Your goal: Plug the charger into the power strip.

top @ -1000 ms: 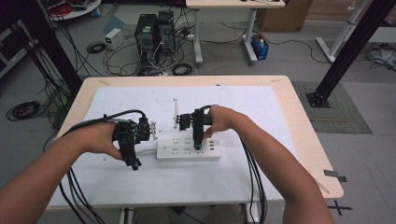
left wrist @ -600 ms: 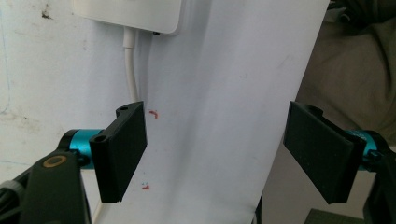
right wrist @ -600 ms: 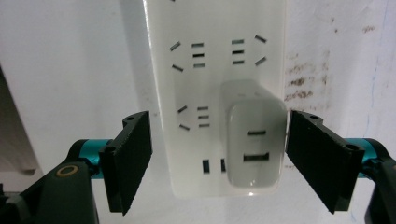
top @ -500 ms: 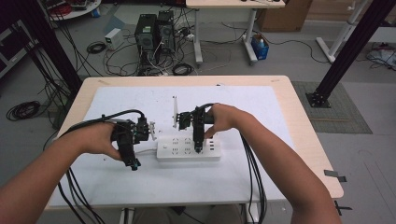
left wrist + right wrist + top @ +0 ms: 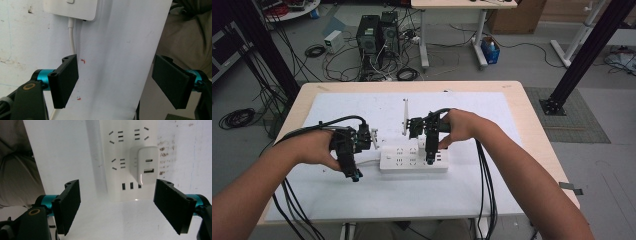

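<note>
a white power strip (image 5: 413, 160) lies flat on a white sheet (image 5: 492, 115) that covers most of a light wooden table (image 5: 532, 120). seen from the high view, the strip sits near the middle of the table, toward the person's side, with its long side running left to right. it is a long, rounded rectangle with rows of dark socket slots on its top face. in the right gripper view the strip (image 5: 125, 150) shows two columns of slotted sockets and a row of small upright ports near its end. a small white charger (image 5: 147, 165) is plugged into one socket; it is a glossy rounded block with two ports on its face, one a narrow oval and one a wider rectangle.

the right gripper (image 5: 430, 159) hovers over the right part of the strip, held by the person's right hand (image 5: 459, 125). in its own view its two black jaws stand wide apart, holding nothing, with the strip's end and the charger between and beyond them.

the left gripper (image 5: 354, 175) is just left of the strip, held by the left hand (image 5: 314, 147). its jaws are also spread and empty. in the left gripper view a corner of the strip (image 5: 72, 8) appears at the top, with a thin white cord (image 5: 72, 37) leaving it and running down the sheet toward the left jaw.
</note>
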Tool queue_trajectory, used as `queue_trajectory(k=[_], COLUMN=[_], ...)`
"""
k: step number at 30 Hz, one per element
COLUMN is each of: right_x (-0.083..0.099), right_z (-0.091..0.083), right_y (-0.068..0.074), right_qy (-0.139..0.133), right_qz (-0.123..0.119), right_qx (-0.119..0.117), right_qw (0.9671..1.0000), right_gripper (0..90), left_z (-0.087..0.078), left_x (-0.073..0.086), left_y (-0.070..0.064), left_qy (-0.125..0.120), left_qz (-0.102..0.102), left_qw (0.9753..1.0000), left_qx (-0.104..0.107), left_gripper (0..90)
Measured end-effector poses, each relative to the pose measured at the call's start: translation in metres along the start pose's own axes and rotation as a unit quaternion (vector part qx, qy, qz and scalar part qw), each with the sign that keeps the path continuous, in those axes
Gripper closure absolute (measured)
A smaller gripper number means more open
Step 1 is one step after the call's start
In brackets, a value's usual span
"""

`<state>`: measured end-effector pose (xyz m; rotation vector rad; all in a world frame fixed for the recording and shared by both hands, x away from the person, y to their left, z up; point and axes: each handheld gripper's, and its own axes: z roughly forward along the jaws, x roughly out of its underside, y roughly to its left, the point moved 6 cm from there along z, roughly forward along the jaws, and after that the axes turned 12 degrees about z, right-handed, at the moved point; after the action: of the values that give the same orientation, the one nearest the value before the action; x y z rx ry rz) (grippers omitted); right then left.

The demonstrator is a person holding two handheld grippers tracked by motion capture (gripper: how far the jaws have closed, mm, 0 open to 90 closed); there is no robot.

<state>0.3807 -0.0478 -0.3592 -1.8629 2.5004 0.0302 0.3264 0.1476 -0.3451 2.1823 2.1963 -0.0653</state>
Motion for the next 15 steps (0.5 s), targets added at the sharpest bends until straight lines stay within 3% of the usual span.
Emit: queue_trajectory(k=[5, 8, 11, 12, 15], right_x=[0.009, 0.016, 0.024, 0.027, 0.035], right_z=[-0.011, -0.015, -0.019, -0.020, -0.024], right_y=[0.011, 0.015, 0.021, 0.021, 0.026], right_qy=[-0.007, -0.005, -0.007, -0.007, -0.009], right_qz=[0.006, -0.002, 0.010, 0.000, 0.013], right_qx=[0.000, 0.001, -0.002, -0.002, -0.005], right_qw=[1.0000, 1.0000, 0.9999, 1.0000, 0.9999], right_gripper=[21.4, 21.4, 21.4, 21.4, 21.4], left_z=[-0.004, -0.005, -0.008, -0.009, -0.012], left_x=[-0.001, -0.002, -0.003, -0.003, -0.004], left_y=[-0.002, -0.003, -0.004, -0.004, -0.005], left_qy=[-0.002, -0.001, -0.002, -0.002, -0.003], left_qz=[0.002, 0.002, 0.006, 0.007, 0.005], left_qw=[1.0000, 1.0000, 1.0000, 1.0000, 1.0000], left_qx=[-0.003, -0.002, -0.002, -0.001, -0.002], left_gripper=[21.5, 21.5, 21.5, 21.5, 21.5])
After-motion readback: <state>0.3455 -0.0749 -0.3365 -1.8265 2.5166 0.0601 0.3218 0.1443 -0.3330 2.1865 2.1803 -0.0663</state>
